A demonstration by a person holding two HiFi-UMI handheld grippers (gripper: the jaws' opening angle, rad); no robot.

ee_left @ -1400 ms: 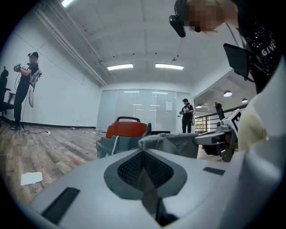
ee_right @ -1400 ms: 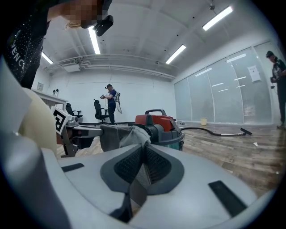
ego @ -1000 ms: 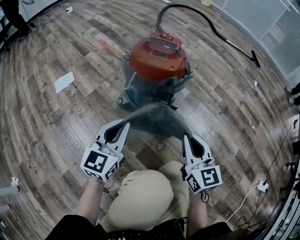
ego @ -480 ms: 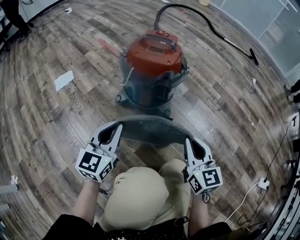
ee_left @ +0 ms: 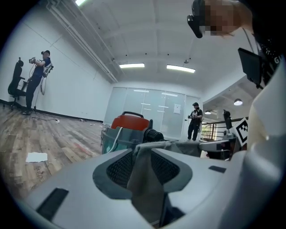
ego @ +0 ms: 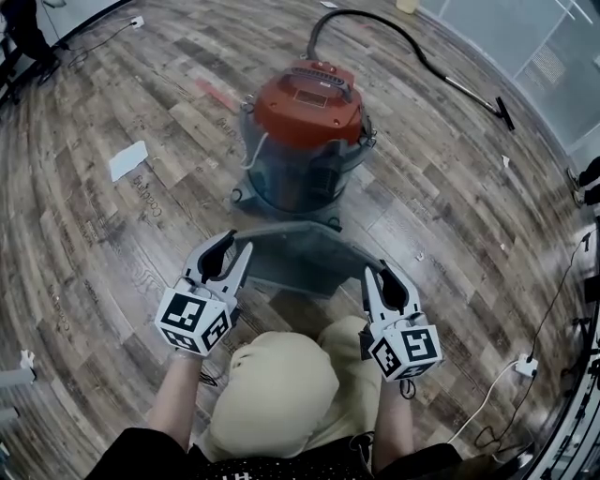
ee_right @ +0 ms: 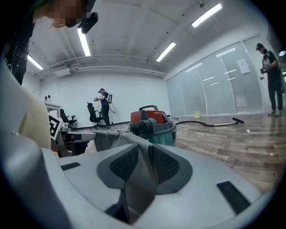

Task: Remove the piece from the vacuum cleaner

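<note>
The grey piece is already off the vacuum cleaner and spans just in front of it. The left tongs and right tongs have just been opening, each about half apart with a cloth edge loose between its jaws; I judge they release it. Behind the vacuum cleaner curves its hose, left of it lies 1 paper sheet; neither obstructs.

You have no words or numbers here that can be read. On your left tool and right tool the cubes carry only black-and-white square markers, patterns rather than letters. The plate on the vacuum cleaner lid is too small to make out. Faint print on the floor planks and the sheet on the glass wall are illegible.
</note>
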